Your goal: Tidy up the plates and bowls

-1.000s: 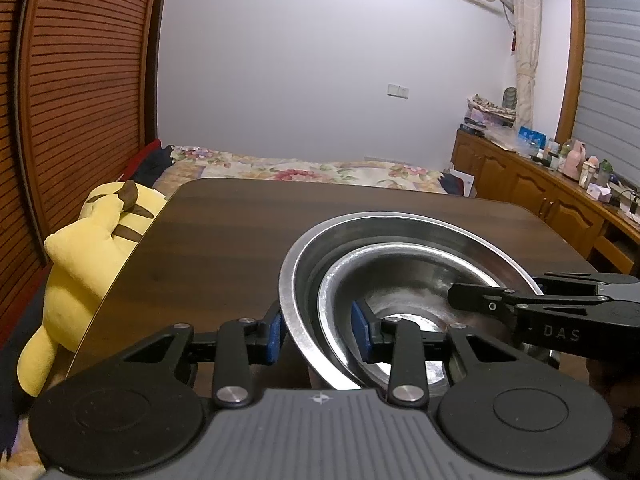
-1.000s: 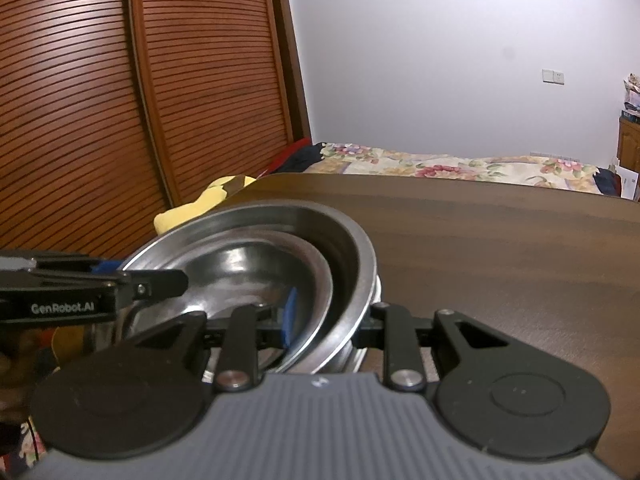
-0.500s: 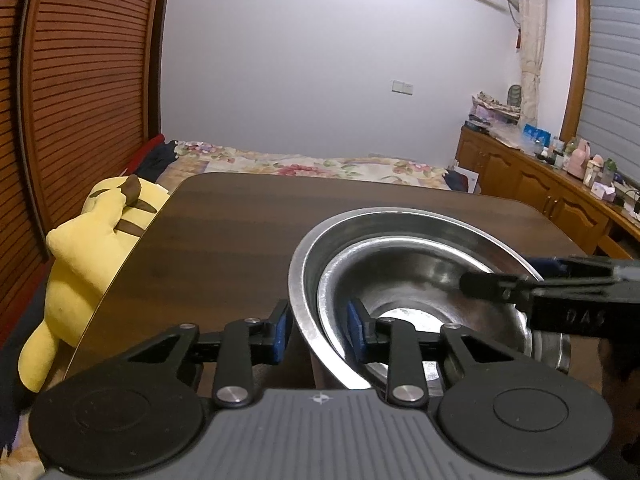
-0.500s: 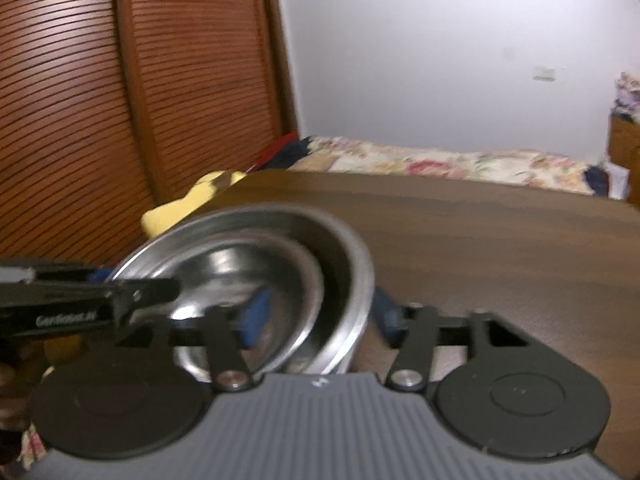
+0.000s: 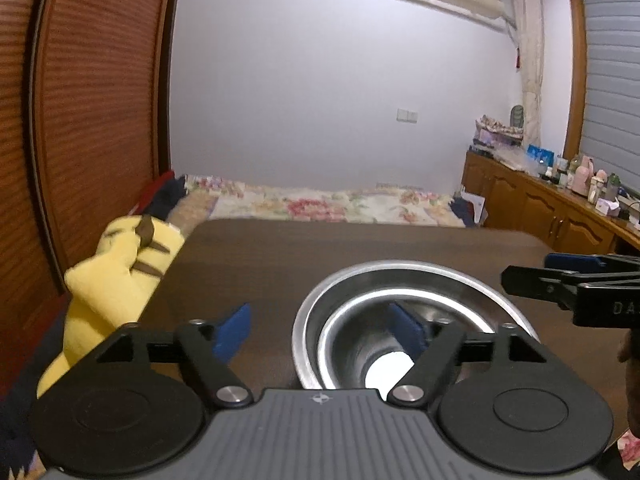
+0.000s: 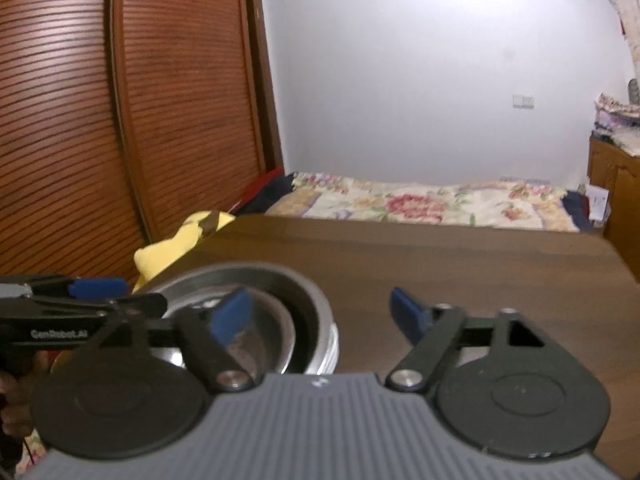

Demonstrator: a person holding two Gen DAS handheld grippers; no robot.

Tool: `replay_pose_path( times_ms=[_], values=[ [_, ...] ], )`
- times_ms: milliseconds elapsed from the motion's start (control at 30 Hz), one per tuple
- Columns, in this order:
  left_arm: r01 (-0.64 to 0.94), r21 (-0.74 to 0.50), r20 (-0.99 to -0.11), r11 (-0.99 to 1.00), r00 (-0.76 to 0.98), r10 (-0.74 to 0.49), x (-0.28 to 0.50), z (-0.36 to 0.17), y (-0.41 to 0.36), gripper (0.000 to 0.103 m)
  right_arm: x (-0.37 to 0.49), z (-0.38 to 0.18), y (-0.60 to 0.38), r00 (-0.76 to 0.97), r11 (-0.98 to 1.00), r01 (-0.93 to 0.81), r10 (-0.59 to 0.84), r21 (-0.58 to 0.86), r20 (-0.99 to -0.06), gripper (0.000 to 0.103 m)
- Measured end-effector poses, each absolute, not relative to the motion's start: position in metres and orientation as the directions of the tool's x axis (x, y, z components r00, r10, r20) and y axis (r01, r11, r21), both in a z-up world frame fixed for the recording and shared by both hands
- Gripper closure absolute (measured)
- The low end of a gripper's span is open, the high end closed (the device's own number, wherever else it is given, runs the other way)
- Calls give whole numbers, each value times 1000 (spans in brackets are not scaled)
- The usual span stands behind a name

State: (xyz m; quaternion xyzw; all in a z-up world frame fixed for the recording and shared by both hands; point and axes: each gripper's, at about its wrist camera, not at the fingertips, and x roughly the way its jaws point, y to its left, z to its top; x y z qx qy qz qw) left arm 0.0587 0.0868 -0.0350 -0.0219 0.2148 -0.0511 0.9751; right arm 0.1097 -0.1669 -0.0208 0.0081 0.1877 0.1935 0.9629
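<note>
Steel bowls (image 5: 412,308) sit nested on the dark wooden bench (image 5: 320,248), the smaller bowl (image 6: 264,332) inside the larger, close to the near edge in front of you. Your left gripper (image 5: 320,330) has just been opening: its fingers (image 5: 232,330) stand wide apart and straddle the left rim without pressing on it, one blue pad outside the stack, the other over the inner bowl. Your right gripper (image 6: 322,318) has been opening as well, and it straddles the right rim in the same loose way, clamped on nothing. The stack looks placed, so the risk now is in backing off. If you pull either hand sideways or drop it, the inside finger could hook a rim and drag the bowls, tip the inner one, or slide the pair toward the bench edge, since polished steel on smooth wood likely slides easily. Lift straight clear before swinging away, and mind the yellow plush toy (image 5: 116,280) beside the left edge.
</note>
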Motion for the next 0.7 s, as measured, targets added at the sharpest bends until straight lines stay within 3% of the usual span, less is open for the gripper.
replay_pose_path(
  times_ms=[67, 233, 700],
  values=[
    [94, -55, -401, 994, 910, -108, 57, -29, 83, 11, 107, -16, -172, 871, 933, -351, 356, 77, -339, 8],
    [103, -38, -362, 994, 926, -110, 51, -18, 75, 0, 102, -8, -181, 895, 945, -319, 323, 65, -306, 0],
    [72, -2, -348, 997, 935, -68, 45, -5, 53, 0, 86, -3, -191, 938, 981, -192, 192, 27, -290, 0]
  ],
)
